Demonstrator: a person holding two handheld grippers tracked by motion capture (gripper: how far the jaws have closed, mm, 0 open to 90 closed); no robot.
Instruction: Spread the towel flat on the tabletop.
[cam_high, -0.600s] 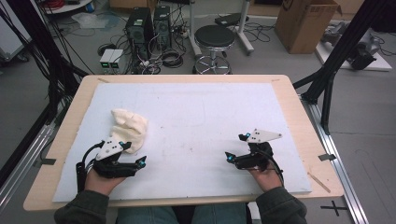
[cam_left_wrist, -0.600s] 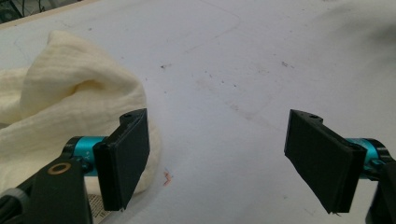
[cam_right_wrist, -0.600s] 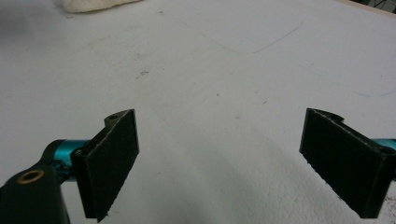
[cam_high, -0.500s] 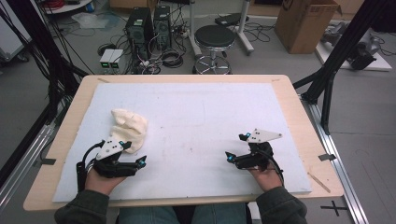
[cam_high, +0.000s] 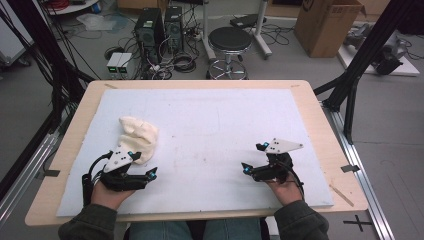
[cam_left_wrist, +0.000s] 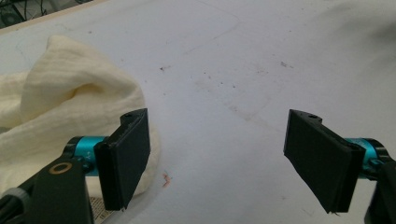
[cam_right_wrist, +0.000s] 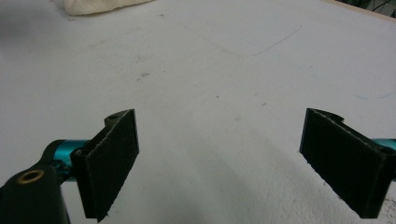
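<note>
Cream cloth (cam_high: 136, 136) lies bunched just beside the left gripper (cam_left_wrist: 217, 154), seemingly untouched; both grippers' fingers (cam_right_wrist: 112, 163) apart.

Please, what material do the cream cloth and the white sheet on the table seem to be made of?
Cream cloth: probably a soft woven cotton, matte; it shows a fine crinkled weave and loose folds.
White sheet: perhaps foam board or thick paper, matte, with scuffs and faint pen lines.
Table edge: looks like light plywood.
</note>
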